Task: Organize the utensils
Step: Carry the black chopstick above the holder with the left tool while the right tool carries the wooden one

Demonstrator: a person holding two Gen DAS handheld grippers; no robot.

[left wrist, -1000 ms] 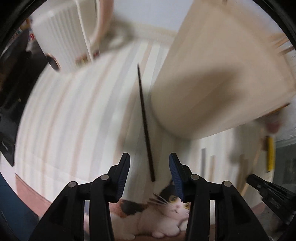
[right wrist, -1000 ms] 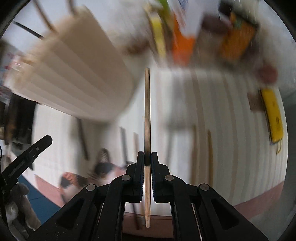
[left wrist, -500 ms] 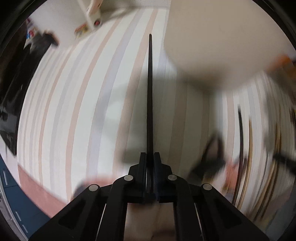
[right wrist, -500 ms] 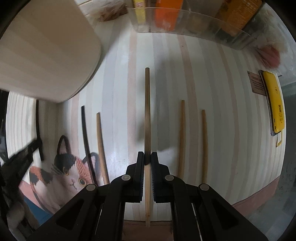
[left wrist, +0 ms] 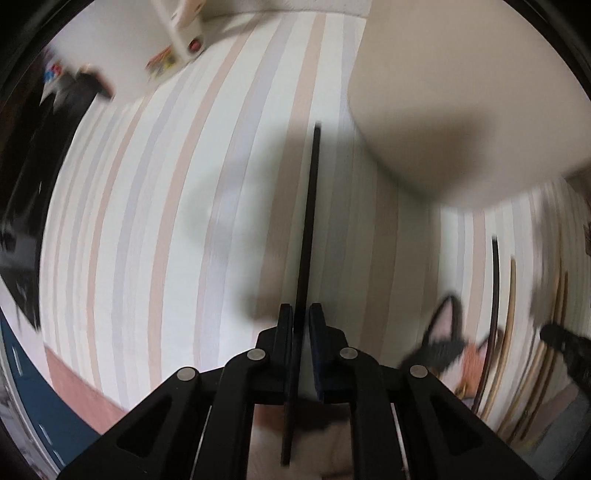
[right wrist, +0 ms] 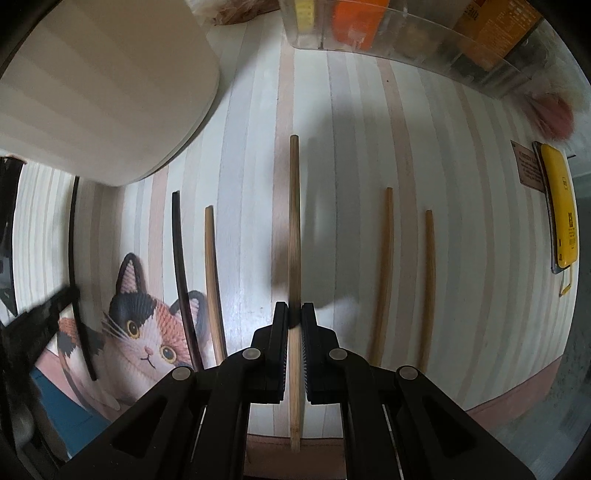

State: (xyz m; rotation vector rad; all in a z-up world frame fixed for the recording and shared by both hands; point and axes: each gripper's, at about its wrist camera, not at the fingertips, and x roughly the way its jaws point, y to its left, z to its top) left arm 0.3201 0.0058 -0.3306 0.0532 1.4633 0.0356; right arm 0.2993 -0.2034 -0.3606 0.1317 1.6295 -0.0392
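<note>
The left gripper point(left wrist: 301, 325) is clamping a black chopstick point(left wrist: 309, 221) in its closed jaws, above the striped tabletop point(left wrist: 147, 221). The right gripper point(right wrist: 294, 321) is pinching a wooden chopstick point(right wrist: 294, 221) likewise, while loose chopsticks point(right wrist: 384, 273) are lying near the tabletop's front edge.

A striped cloth point(right wrist: 461, 221) in pale white, grey and pink bands covers the bench, with a printed calico cat point(right wrist: 147, 332) near its pink border point(right wrist: 517, 398). A clear plastic bin point(right wrist: 406, 33) stands at the far edge. Soft shadows fall across the stripes.
</note>
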